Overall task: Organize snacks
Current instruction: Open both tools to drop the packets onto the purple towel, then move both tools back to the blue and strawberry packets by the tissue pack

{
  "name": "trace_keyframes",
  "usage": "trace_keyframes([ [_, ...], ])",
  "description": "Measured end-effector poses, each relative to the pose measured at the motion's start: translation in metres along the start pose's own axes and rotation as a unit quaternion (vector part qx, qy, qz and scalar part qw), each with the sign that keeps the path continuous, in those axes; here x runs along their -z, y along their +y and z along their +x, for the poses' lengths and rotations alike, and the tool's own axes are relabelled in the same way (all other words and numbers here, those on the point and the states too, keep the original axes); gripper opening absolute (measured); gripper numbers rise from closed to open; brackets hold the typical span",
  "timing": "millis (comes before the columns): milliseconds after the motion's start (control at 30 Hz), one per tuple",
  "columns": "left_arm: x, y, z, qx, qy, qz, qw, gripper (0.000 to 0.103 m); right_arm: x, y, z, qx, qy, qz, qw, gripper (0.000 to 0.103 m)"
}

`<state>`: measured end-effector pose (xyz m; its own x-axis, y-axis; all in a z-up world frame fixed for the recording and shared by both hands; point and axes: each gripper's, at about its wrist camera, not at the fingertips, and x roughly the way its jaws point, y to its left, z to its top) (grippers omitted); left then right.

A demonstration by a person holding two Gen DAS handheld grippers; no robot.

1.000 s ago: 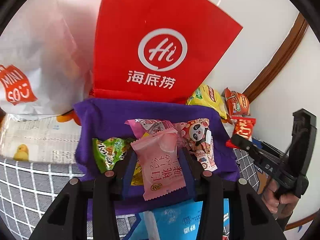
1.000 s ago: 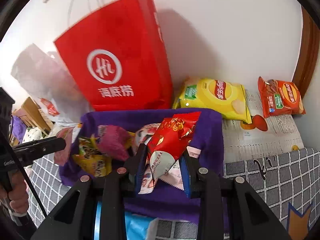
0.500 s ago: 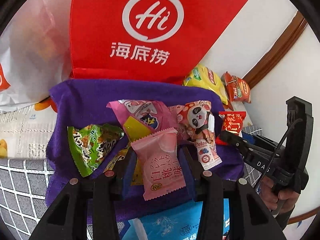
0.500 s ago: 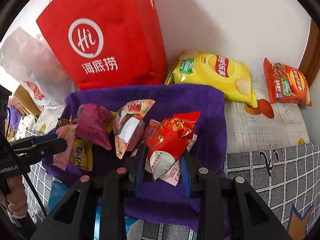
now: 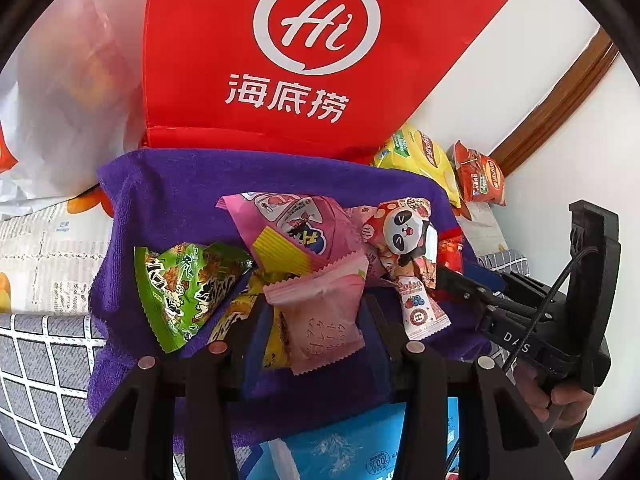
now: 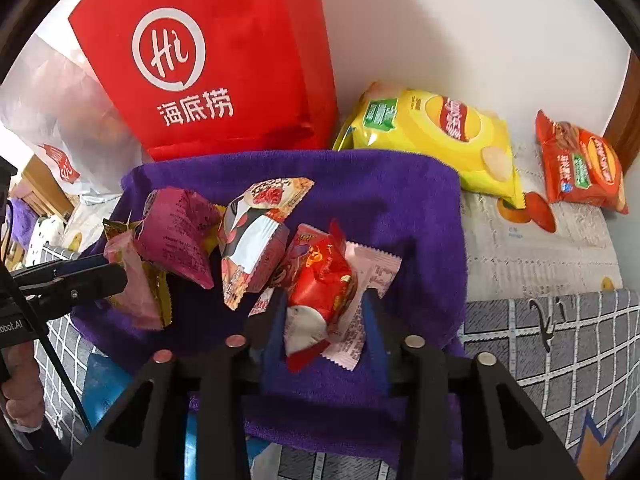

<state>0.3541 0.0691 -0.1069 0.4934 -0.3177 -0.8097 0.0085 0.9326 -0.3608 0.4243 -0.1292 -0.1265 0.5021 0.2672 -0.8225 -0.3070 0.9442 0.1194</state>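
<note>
The left tool (image 5: 316, 316) clamps a pink packet (image 5: 320, 312), its lower edge hidden; the right tool (image 6: 324, 312) is opening around a red packet (image 6: 320, 280), its far side unseen.

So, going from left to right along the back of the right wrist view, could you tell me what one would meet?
White plastic bag → red Hi bag → yellow chip bag → orange snack bag.

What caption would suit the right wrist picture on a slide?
Right tongs opening around a red foil snack packet above small wrapped snacks piled on a purple fleece cloth.
</note>
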Motion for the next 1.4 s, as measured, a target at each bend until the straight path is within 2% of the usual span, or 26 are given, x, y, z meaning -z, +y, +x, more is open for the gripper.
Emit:
trace_keyframes([
  [100, 0.000, 0.000, 0.000, 0.000, 0.002, 0.000, 1.0000, 0.042, -0.001, -0.002, -0.007, 0.002, -0.012, 0.005, 1.000, 0.048],
  [167, -0.001, 0.000, 0.000, 0.001, 0.006, -0.001, 1.0000, 0.044, -0.001, -0.002, -0.013, 0.004, -0.023, 0.008, 1.000, 0.048],
  [200, -0.001, 0.000, -0.001, 0.002, 0.008, -0.002, 1.0000, 0.046, -0.002, -0.002, -0.017, 0.005, -0.027, 0.010, 1.000, 0.048],
  [267, -0.002, -0.002, -0.001, 0.004, 0.011, -0.002, 0.9999, 0.059, -0.002, -0.002, -0.023, 0.006, -0.034, 0.010, 0.999, 0.048],
  [333, -0.003, -0.005, -0.004, 0.003, 0.010, 0.002, 0.9999, 0.062, -0.002, 0.001, -0.029, 0.009, -0.043, 0.009, 0.999, 0.049],
  [567, -0.002, -0.017, -0.023, 0.015, -0.006, 0.014, 0.9998, 0.062, 0.005, 0.009, -0.056, 0.016, -0.074, 0.032, 0.997, 0.049],
  [767, 0.002, -0.027, -0.045, 0.018, -0.020, 0.026, 0.9993, 0.062, 0.022, 0.021, -0.083, 0.043, -0.083, 0.033, 0.995, 0.050],
  [867, 0.005, -0.035, -0.061, 0.020, -0.037, 0.036, 0.9985, 0.062, 0.031, 0.023, -0.097, 0.041, -0.084, 0.041, 0.995, 0.057],
  [967, 0.008, -0.043, -0.082, 0.020, -0.059, 0.045, 0.9970, 0.062, 0.043, 0.028, -0.112, 0.044, -0.091, 0.043, 0.994, 0.058],
  [1100, 0.020, -0.051, -0.105, 0.022, -0.074, 0.057, 0.9954, 0.062, 0.056, 0.031, -0.132, 0.054, -0.100, 0.050, 0.992, 0.063],
  [1200, 0.034, -0.053, -0.117, 0.008, -0.079, 0.066, 0.9946, 0.062, 0.066, 0.034, -0.147, 0.074, -0.108, 0.055, 0.990, 0.068],
  [1400, 0.066, -0.044, -0.136, 0.010, -0.090, 0.055, 0.9944, 0.062, 0.092, 0.037, -0.167, 0.073, -0.123, 0.066, 0.987, 0.069],
])
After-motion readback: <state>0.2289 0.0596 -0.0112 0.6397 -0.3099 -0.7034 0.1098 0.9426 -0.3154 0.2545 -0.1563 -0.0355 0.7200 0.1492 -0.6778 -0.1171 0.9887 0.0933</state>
